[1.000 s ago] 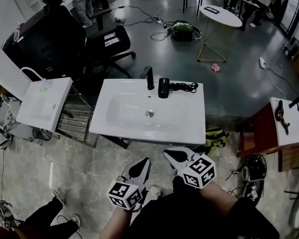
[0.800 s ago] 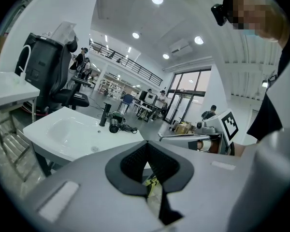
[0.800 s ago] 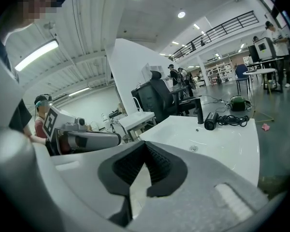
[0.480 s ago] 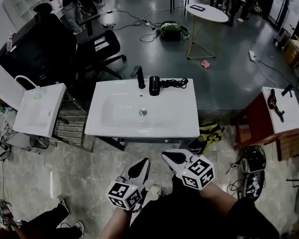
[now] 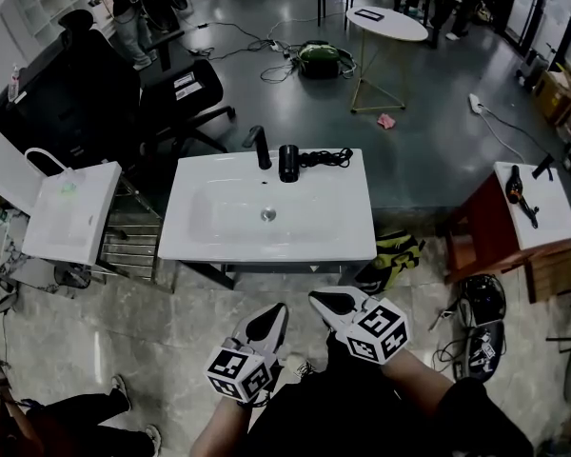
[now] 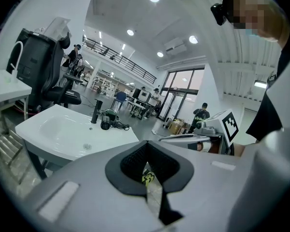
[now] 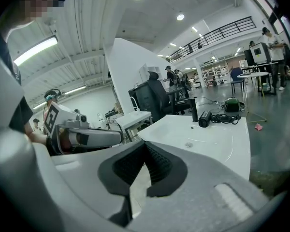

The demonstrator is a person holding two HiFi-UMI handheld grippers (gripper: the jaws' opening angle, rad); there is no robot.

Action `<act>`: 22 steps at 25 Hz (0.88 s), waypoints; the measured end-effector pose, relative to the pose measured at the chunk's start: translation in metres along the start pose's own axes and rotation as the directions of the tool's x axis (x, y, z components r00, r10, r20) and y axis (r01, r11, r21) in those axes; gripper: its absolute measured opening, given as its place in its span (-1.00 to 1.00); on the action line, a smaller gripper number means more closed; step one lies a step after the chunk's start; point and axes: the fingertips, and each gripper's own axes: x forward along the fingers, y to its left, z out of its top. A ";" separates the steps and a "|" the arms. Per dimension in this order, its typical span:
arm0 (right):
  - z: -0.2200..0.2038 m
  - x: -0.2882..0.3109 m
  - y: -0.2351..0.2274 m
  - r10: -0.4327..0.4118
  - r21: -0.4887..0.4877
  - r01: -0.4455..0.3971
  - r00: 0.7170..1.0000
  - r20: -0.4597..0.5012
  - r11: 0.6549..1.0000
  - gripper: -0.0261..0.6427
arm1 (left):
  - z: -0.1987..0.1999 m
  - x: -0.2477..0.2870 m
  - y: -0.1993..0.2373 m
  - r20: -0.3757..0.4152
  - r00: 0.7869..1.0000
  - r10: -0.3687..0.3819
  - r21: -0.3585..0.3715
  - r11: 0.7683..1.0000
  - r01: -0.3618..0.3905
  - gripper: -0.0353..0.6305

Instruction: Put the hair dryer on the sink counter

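1. Since a second ago, the sink counter (image 5: 209,248) sits a little further left and looks slightly smaller in the head view, and the hair dryer (image 5: 288,163) has shifted with it. Both grippers keep the same spots at the bottom of that view.
2. The hair dryer lies on the far edge of the counter, just right of the black faucet (image 5: 259,148). Its black cord (image 5: 329,157) is bunched on the counter to its right.
3. The dryer is well apart from both grippers, with the whole basin and a strip of floor between them.
4. The left gripper (image 5: 269,320) is held low in front of the person, pointing towards the counter. In the left gripper view its jaws are closed tip to tip with nothing between the pads; only floor shows through the hollow below them.
5. The right gripper (image 5: 329,300) is just beside the left one. Its jaws are likewise fully closed and hold nothing.
6. A smaller white basin (image 5: 71,212) stands to the left of the counter.
7. A black office chair (image 5: 186,89) is beyond the counter on the left.
8. A small white-topped table (image 5: 542,222) with dark tools on it stands well off to the right.
9. Further back are a round white table (image 5: 388,24) and a green bag (image 5: 319,58) on the floor.
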 end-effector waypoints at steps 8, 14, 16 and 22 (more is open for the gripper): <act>-0.001 0.000 -0.001 -0.003 0.002 0.003 1.000 0.000 1.000 -0.92 | 0.001 -0.002 -0.002 0.000 1.000 -0.005 0.010 1.000 0.005 -0.88; 0.001 0.001 -0.001 -0.002 0.000 0.002 1.000 -0.009 1.000 -0.92 | 0.001 -0.003 0.000 0.000 1.000 -0.004 0.007 1.000 0.004 -0.88; 0.001 0.002 0.000 -0.001 -0.001 0.001 1.000 -0.011 1.000 -0.92 | 0.002 -0.004 0.001 0.001 1.000 -0.003 0.004 1.000 0.003 -0.88; 0.004 0.006 -0.001 -0.001 -0.006 0.001 1.000 -0.011 1.000 -0.92 | 0.004 -0.004 0.006 0.011 1.000 0.001 -0.001 1.000 -0.001 -0.88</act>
